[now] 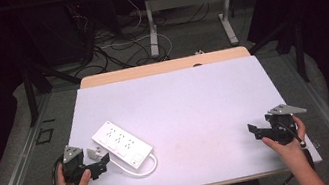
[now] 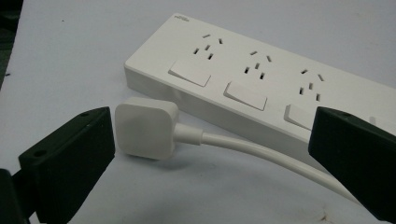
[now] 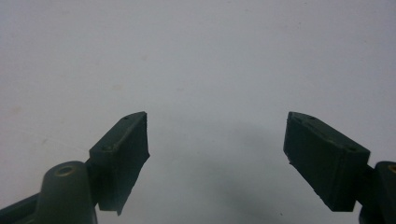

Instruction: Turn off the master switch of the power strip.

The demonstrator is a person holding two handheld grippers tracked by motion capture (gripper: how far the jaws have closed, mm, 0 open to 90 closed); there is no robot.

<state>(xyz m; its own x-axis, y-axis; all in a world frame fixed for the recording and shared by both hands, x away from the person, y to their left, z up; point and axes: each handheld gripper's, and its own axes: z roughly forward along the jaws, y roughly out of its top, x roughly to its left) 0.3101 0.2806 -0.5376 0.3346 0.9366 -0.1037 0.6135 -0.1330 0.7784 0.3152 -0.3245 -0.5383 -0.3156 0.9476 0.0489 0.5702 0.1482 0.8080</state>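
Your left tongs (image 2: 210, 149) gape wide around the white square plug (image 2: 146, 129), gripping nothing; right tongs (image 3: 217, 158) hang wide open, empty, over bare worktop (image 1: 194, 97).

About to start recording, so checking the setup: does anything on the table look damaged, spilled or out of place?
Nothing stands out. The white power strip lies flat at an angle, its plug resting unplugged beside it between the open left claw's jaws. The right claw is open over bare table.
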